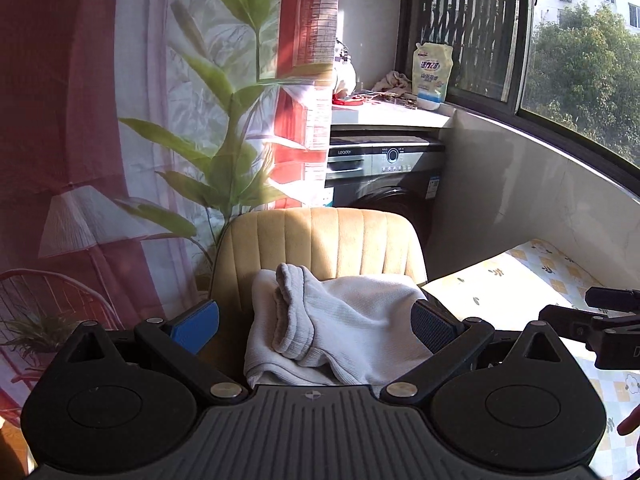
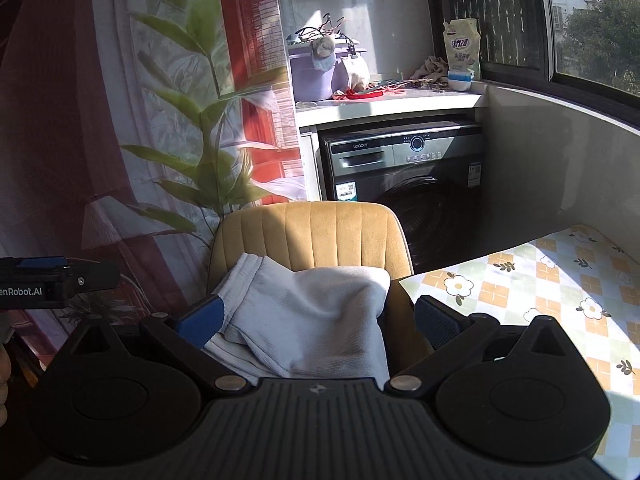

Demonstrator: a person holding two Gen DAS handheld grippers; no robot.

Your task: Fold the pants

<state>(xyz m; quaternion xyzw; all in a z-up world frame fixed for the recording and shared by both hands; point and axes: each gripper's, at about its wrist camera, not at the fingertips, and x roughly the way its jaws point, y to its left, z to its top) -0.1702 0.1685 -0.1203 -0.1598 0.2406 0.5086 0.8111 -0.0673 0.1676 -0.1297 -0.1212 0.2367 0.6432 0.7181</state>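
Note:
Light grey pants [image 1: 344,328] lie crumpled on the seat of a yellow chair [image 1: 320,240]; they also show in the right wrist view [image 2: 312,320]. My left gripper [image 1: 316,326] is open, its fingers spread either side of the heap, a little above and in front of it. My right gripper [image 2: 318,318] is open too, its left finger [image 2: 202,320] close to the pants' left edge. Neither holds cloth. Each gripper shows at the edge of the other's view: the right one [image 1: 592,328], the left one [image 2: 52,280].
A table with a flowered yellow check cloth [image 2: 540,292] stands right of the chair. Behind are a washing machine [image 2: 404,184], a counter with a detergent bag [image 2: 462,50], a printed curtain [image 1: 120,120] at left and a window wall at right.

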